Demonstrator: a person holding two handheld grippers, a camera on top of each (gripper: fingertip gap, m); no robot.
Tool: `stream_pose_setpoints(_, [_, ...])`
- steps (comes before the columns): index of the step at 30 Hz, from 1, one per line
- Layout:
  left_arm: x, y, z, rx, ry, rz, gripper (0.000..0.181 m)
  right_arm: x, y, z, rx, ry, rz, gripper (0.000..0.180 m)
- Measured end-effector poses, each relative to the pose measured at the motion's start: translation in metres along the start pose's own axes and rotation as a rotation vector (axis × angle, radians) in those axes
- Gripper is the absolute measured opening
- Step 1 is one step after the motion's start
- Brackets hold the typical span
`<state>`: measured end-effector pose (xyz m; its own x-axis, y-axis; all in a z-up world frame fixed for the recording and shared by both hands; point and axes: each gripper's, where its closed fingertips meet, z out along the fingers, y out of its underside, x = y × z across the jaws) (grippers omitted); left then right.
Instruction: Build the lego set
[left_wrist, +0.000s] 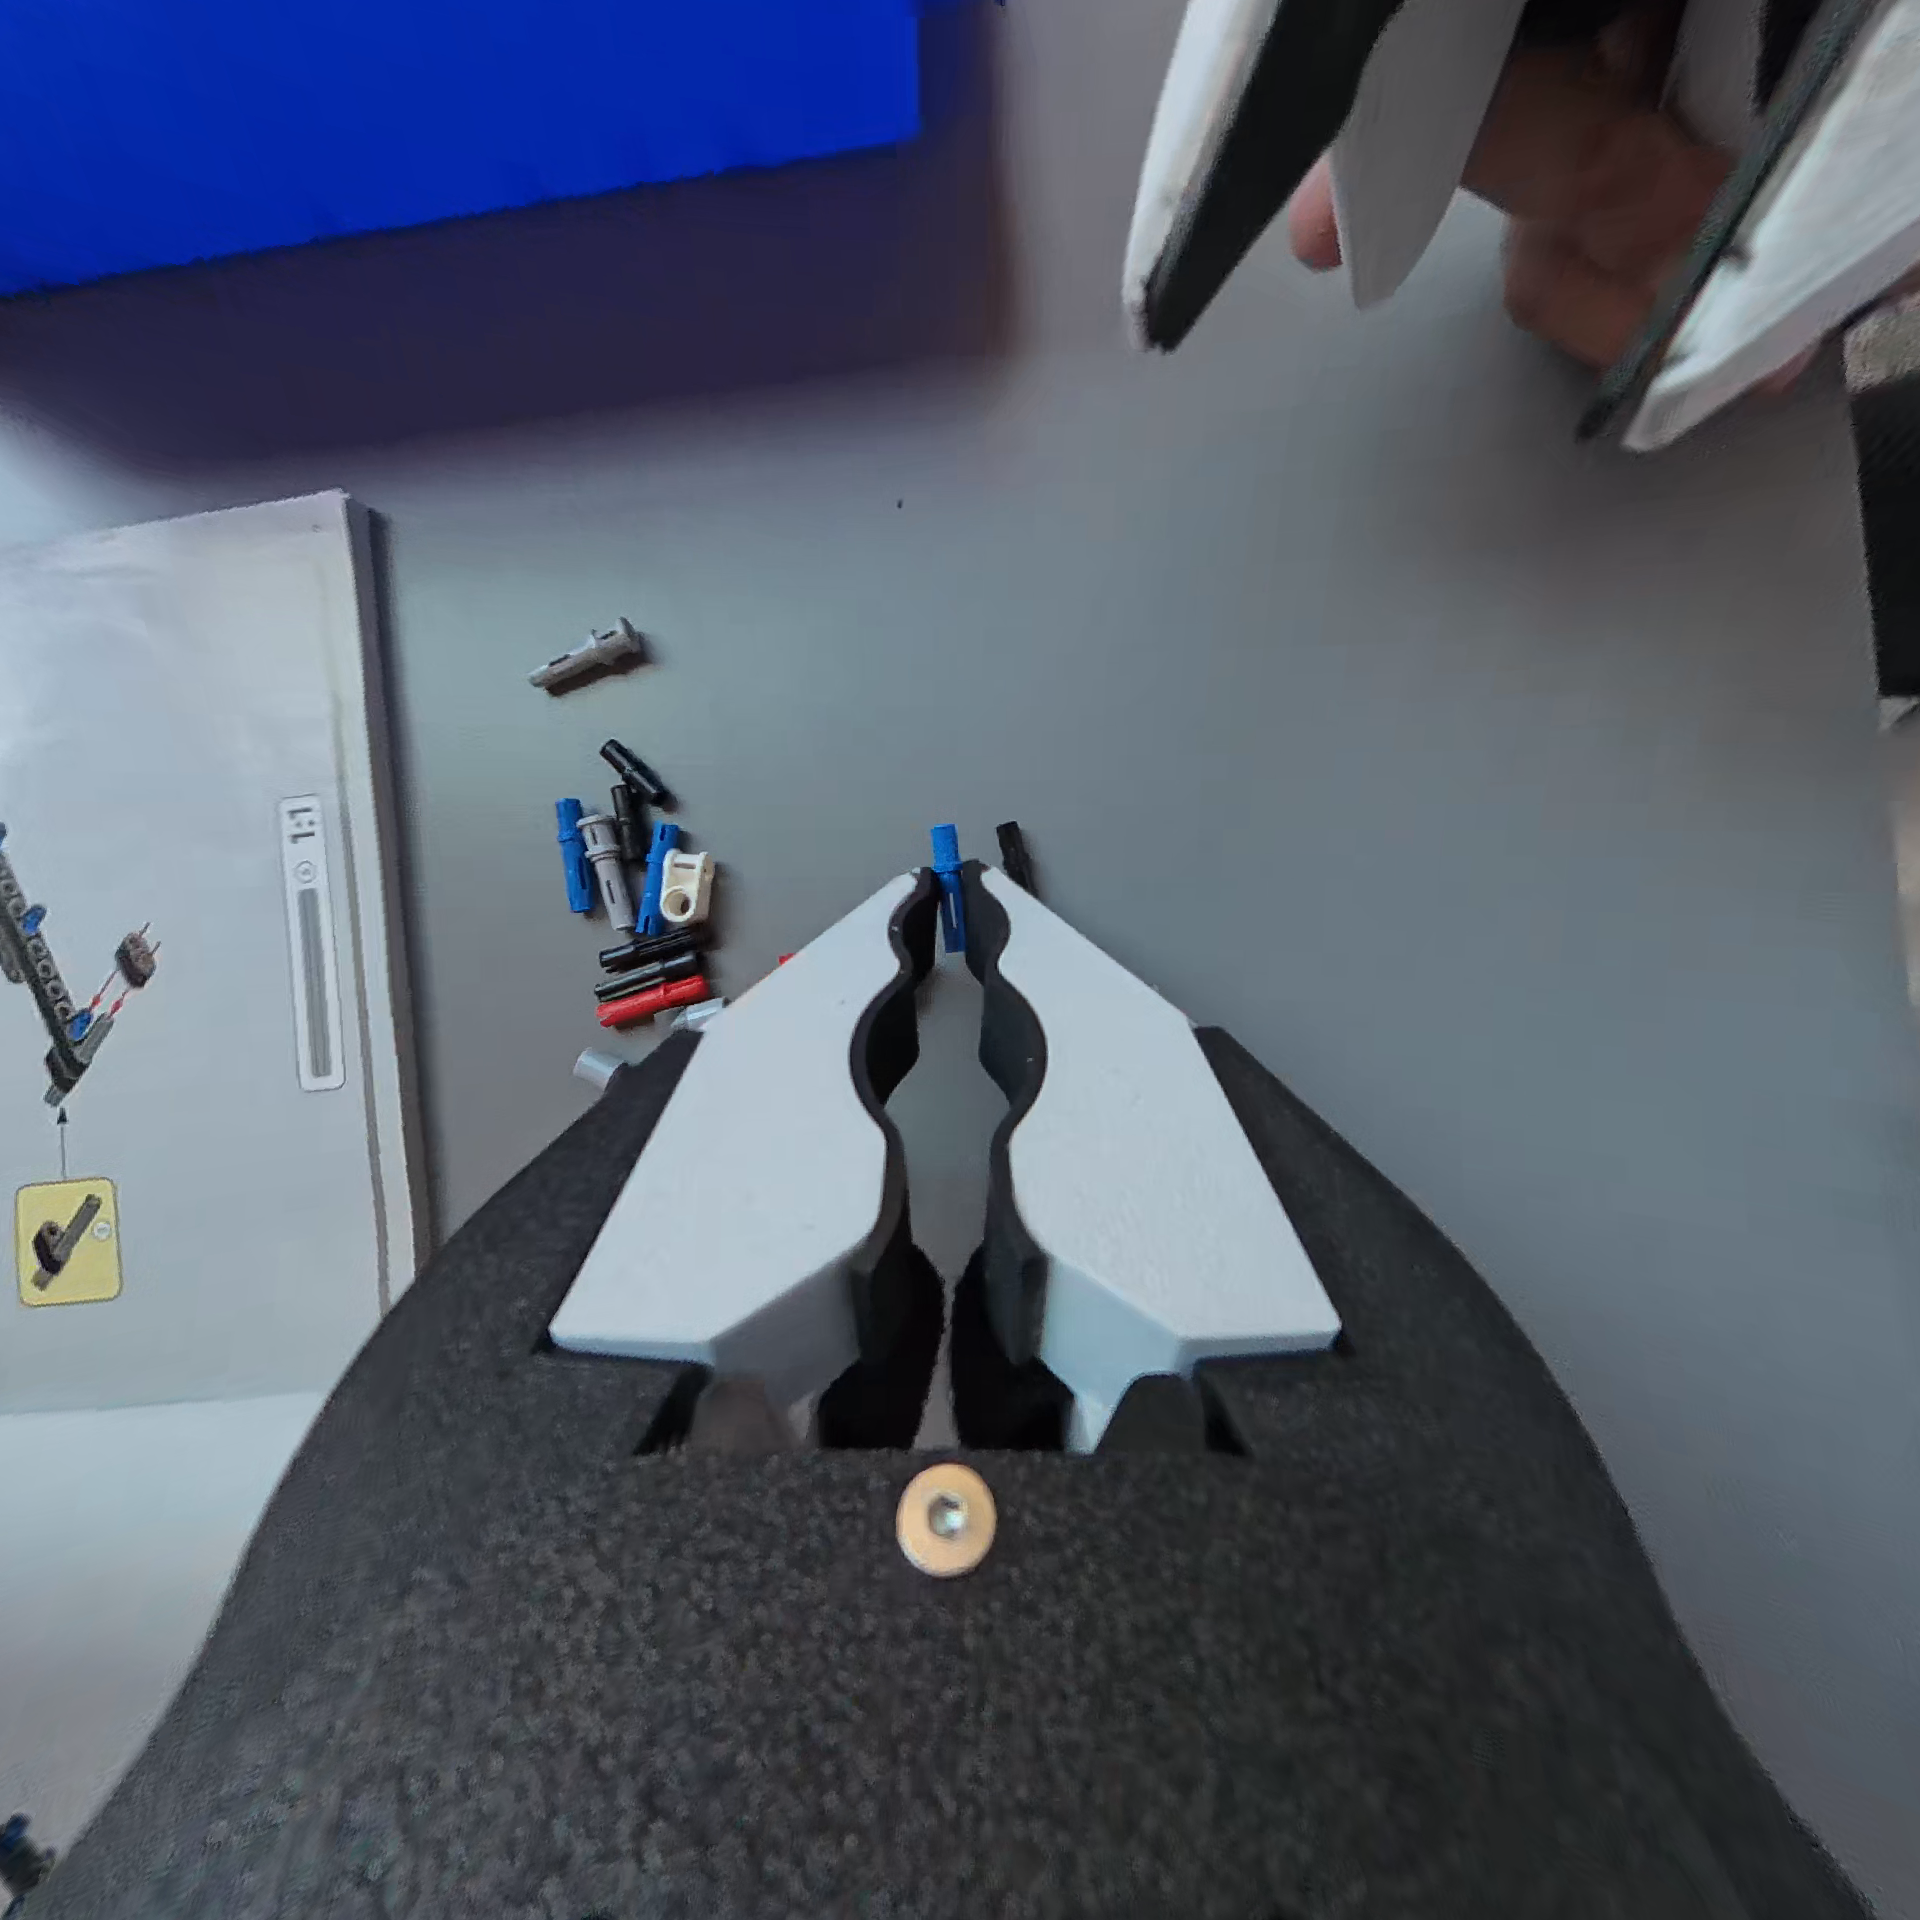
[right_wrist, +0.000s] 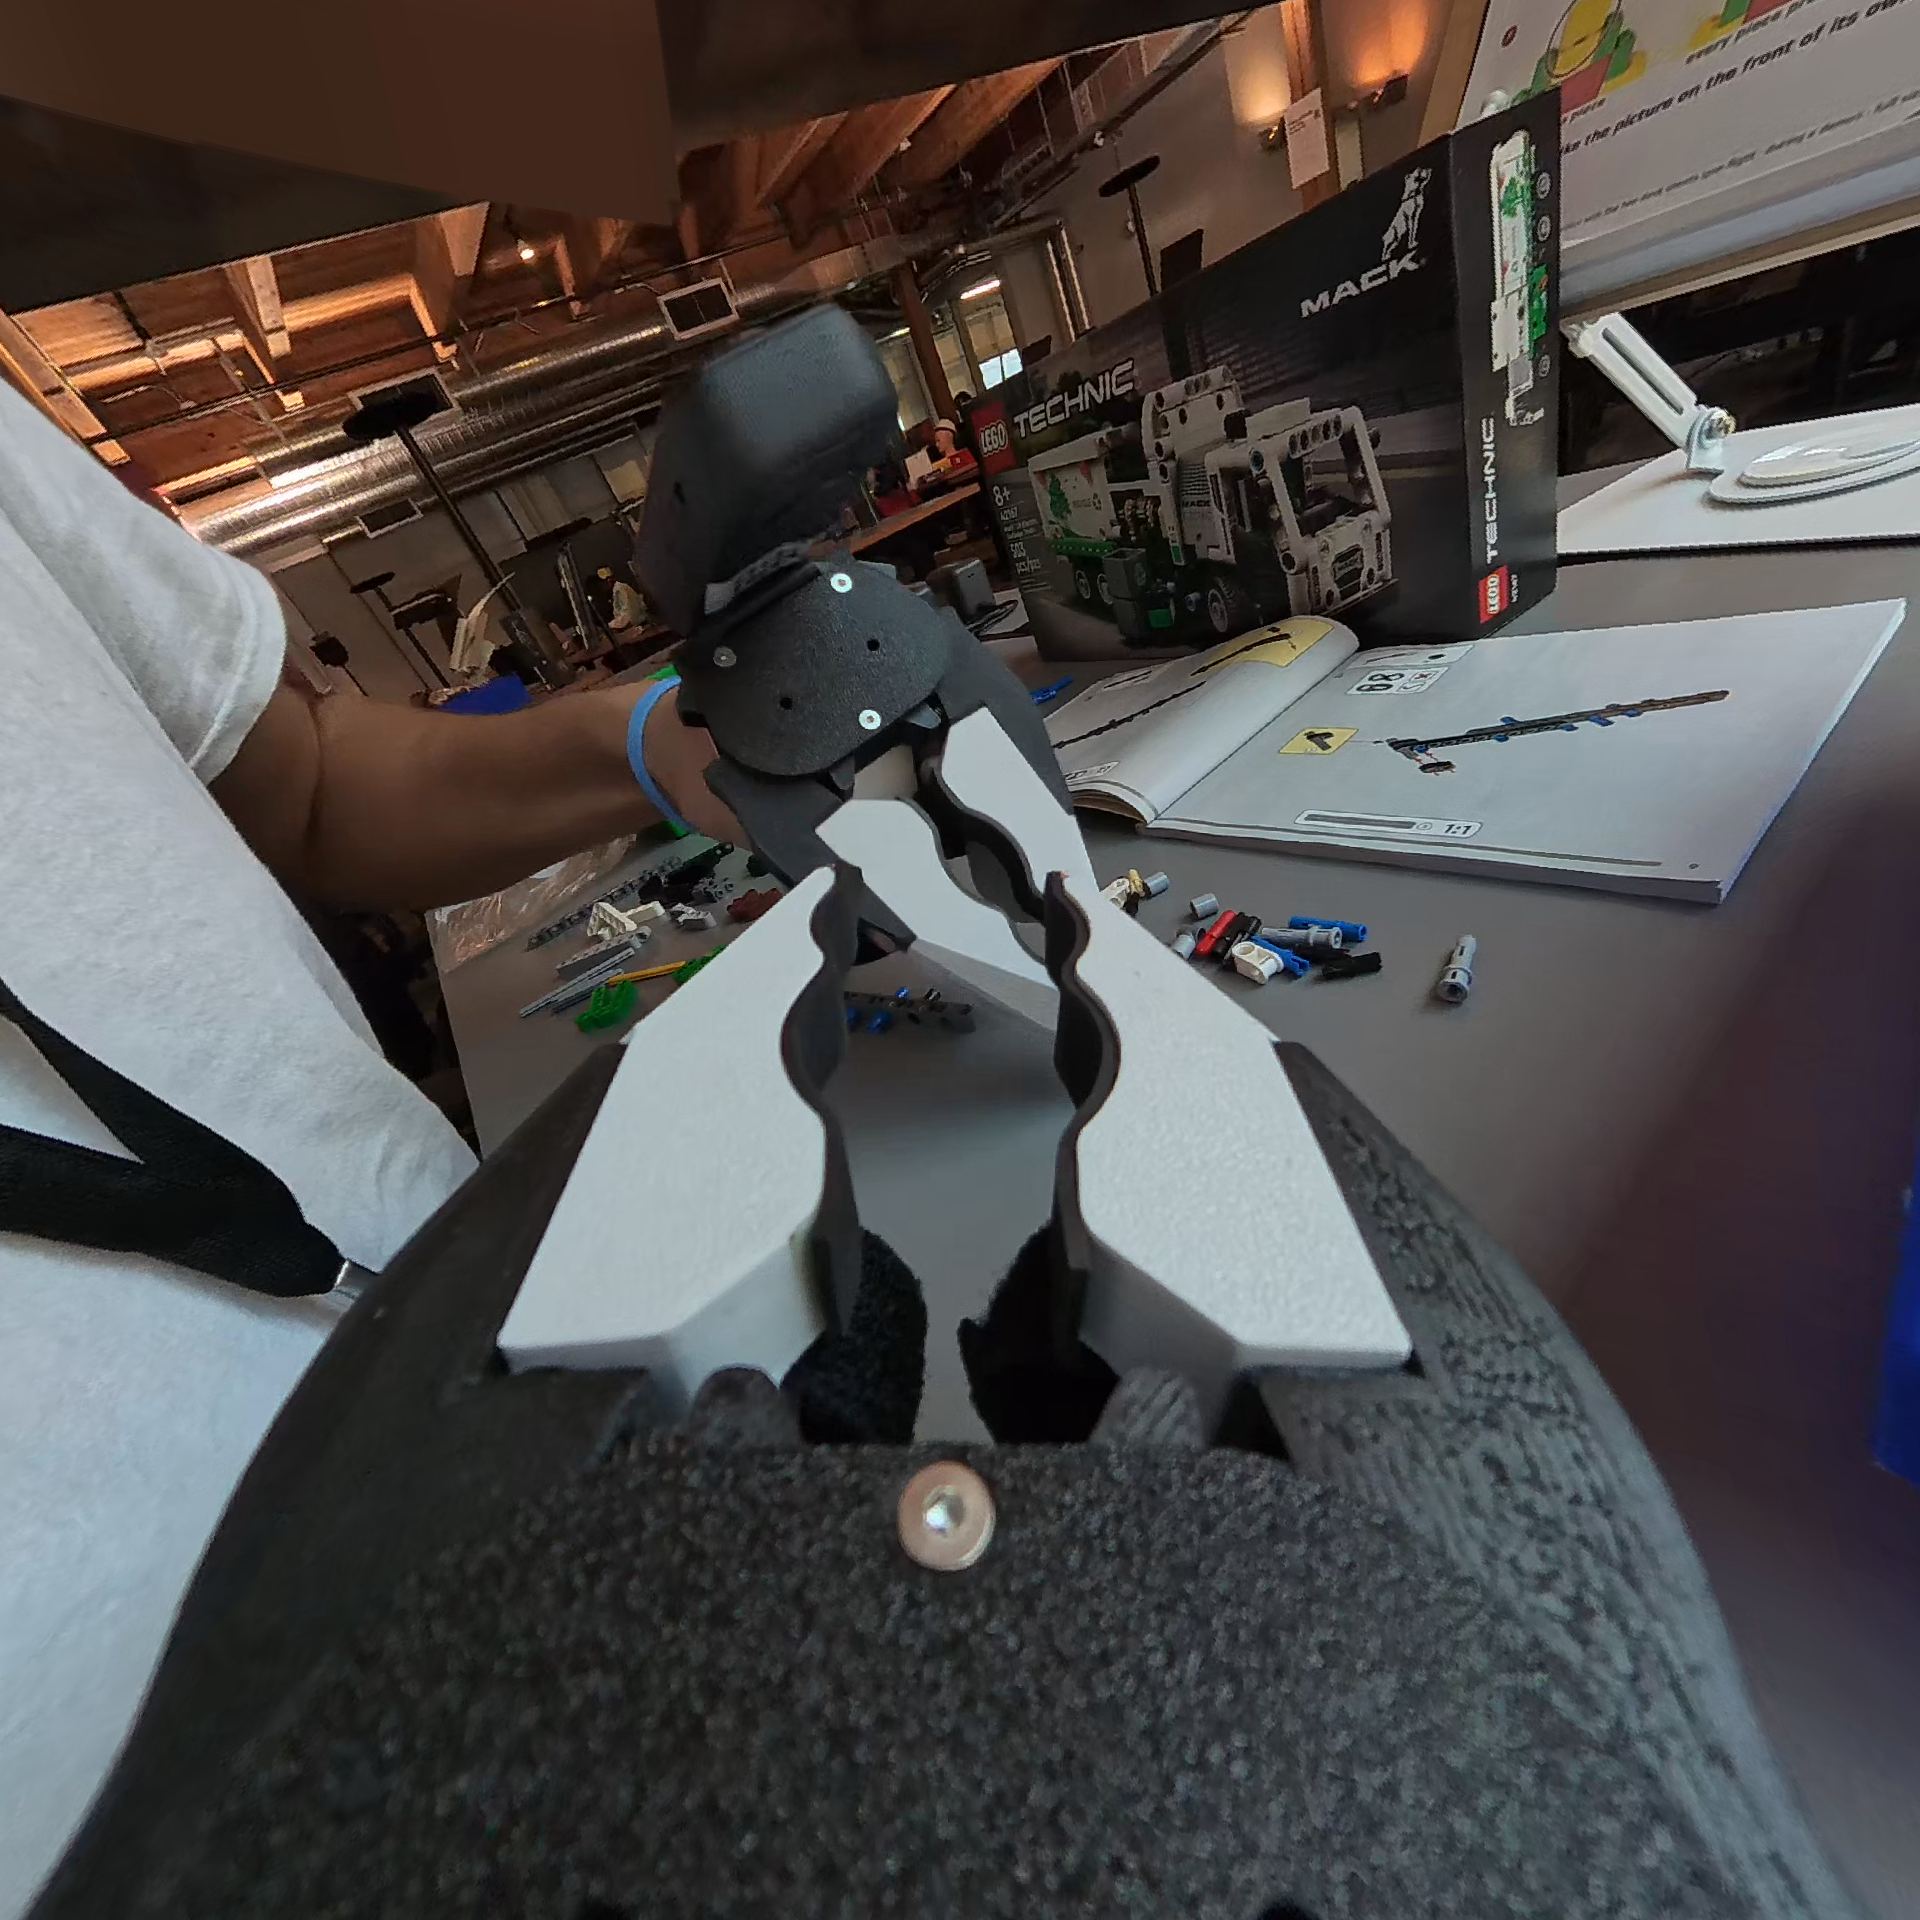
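Your grey table (left_wrist: 1299, 727) carries everything. On its far side in the right wrist view stands the dark set box (right_wrist: 1288, 436), with the open instruction booklet (right_wrist: 1507, 769) lying flat in front of it; in the left wrist view that booklet (left_wrist: 187, 935) runs along the left edge.

Your left gripper (left_wrist: 948, 894) points down at the table, its fingertips closed tight on a blue pin (left_wrist: 945, 883) that stands upright, the top half poking out above the tips. A black pin (left_wrist: 1013, 847) lies just beside the right fingertip; touching or not, cannot tell.

Your right gripper (right_wrist: 951, 883) is held above the table with its fingers apart and nothing between them. In the left wrist view it shows blurred at top right (left_wrist: 1268, 249), well apart from the left one.

Left of the left gripper, near the booklet's edge, sits a small pile of pins (left_wrist: 644, 904): blue, black, red, grey, with a cream connector (left_wrist: 688, 871) among them. A single grey pin (left_wrist: 587, 657) lies apart, beyond the pile.

In the right wrist view, a loose heap of parts (right_wrist: 634, 935), grey beams and green pieces, lies behind the left gripper near the table edge. A person's forearm with a blue wristband (right_wrist: 646, 748) holds that gripper.
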<state>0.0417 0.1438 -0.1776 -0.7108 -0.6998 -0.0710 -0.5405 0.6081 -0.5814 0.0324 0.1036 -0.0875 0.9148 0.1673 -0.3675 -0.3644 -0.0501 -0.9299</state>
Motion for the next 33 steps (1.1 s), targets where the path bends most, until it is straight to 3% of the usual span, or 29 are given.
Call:
stream_pose_setpoints(1, [-0.002, -0.005, -0.005, 0.046, -0.009, -0.046, 0.003, 0.001, 0.0, 0.0, 0.003, 0.006, 0.004, 0.035])
stream_pose_setpoints(7, [-0.001, -0.04, -0.061, 0.512, -0.033, -0.363, 0.003, 0.018, 0.001, 0.014, -0.046, 0.028, 0.087, 0.023])
stream_pose_setpoints(14, [0.017, -0.045, -0.127, 0.928, 0.028, -0.635, 0.003, -0.035, -0.03, 0.059, -0.012, -0.421, 0.314, 0.014])
stream_pose_setpoints(19, [0.023, -0.026, -0.147, 0.971, -0.034, -0.652, 0.002, -0.063, -0.024, 0.081, -0.092, -0.58, 0.351, 0.012])
stream_pose_setpoints(25, [0.027, -0.006, -0.162, 1.027, 0.013, -0.714, 0.002, -0.077, -0.017, 0.101, -0.109, -0.62, 0.389, 0.003])
stream_pose_setpoints(33, [0.027, 0.006, -0.174, 1.043, 0.022, -0.738, 0.002, -0.087, -0.015, 0.115, -0.131, -0.629, 0.405, 0.004])
